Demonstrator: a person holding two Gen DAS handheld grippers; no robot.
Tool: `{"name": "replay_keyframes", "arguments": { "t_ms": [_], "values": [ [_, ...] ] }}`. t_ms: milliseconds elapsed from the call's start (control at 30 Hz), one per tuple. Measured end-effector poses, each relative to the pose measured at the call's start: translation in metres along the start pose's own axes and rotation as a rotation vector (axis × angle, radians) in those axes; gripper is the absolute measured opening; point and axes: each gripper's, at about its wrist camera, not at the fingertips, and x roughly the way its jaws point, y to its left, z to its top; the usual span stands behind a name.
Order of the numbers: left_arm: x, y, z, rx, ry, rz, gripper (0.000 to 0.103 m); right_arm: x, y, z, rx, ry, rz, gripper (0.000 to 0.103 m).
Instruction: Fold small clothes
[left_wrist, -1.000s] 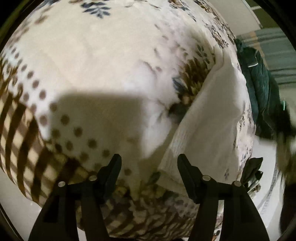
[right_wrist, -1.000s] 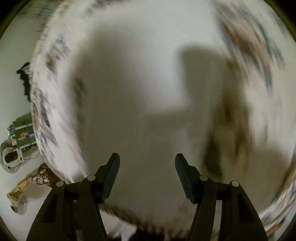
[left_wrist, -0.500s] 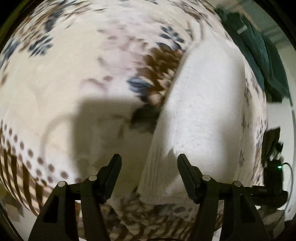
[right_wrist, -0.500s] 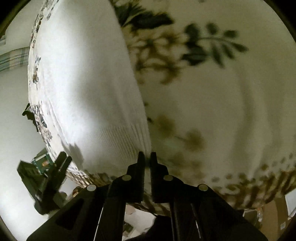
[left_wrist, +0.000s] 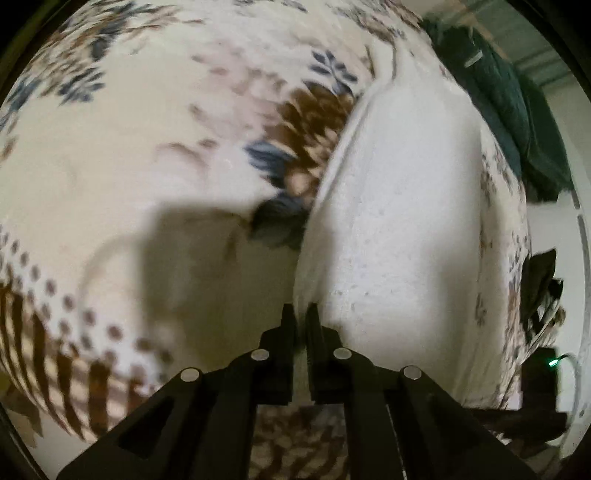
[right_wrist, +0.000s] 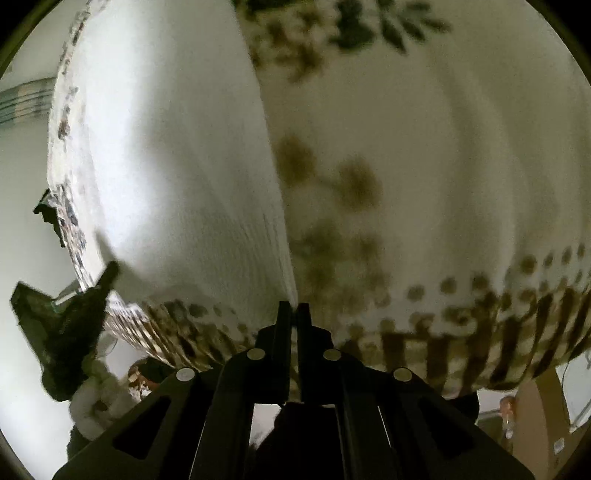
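On the floral blanket (left_wrist: 147, 166) the white knit garment (left_wrist: 399, 221) lies flat, its long axis running away from both tools, each at a near corner: the left gripper (left_wrist: 300, 317) and right gripper (right_wrist: 293, 314) have just closed, pinching its near hem.

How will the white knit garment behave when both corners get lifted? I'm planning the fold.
The white garment will probably sag between the left gripper and right gripper: it lies limp on the patterned blanket. Its thin ribbed hem suggests it is light. The knit looks unlikely to slip from shut jaws.
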Motion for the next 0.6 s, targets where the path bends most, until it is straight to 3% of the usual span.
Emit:
{"name": "replay_keyframes", "arguments": {
  "t_ms": [100, 167, 233, 300, 367, 433, 467, 567, 600],
  "values": [
    [0.002, 0.013, -0.008, 0.004, 0.025, 0.033, 0.002, 0.027, -0.019, -0.014, 0.094, 0.087, -0.034, 0.0],
    [0.008, 0.018, -0.007, 0.0, 0.042, 0.023, 0.002, 0.035, -0.027, -0.024, 0.087, 0.074, -0.057, 0.0],
    [0.008, 0.016, -0.002, 0.001, 0.054, -0.017, 0.002, 0.035, -0.025, -0.027, 0.066, 0.053, -0.033, 0.0],
    [0.002, 0.01, 0.006, 0.022, 0.041, -0.041, 0.002, 0.025, -0.022, -0.022, 0.077, 0.022, 0.044, 0.0],
    [0.0, 0.012, 0.009, 0.04, 0.048, -0.048, 0.002, 0.01, -0.018, -0.014, 0.082, -0.02, 0.107, 0.009],
    [0.001, 0.013, 0.013, 0.039, 0.059, -0.054, 0.002, -0.007, -0.01, -0.002, 0.074, -0.094, 0.153, 0.062],
    [0.002, 0.014, 0.013, 0.04, 0.065, -0.057, 0.002, -0.011, -0.007, 0.005, 0.074, -0.121, 0.167, 0.068],
    [0.007, 0.011, 0.015, 0.052, 0.077, -0.066, 0.002, -0.003, 0.003, 0.026, 0.107, -0.126, 0.206, 0.069],
    [0.007, 0.013, 0.015, 0.059, 0.082, -0.066, 0.002, 0.006, 0.007, 0.032, 0.114, -0.115, 0.203, 0.057]
  ]
}}
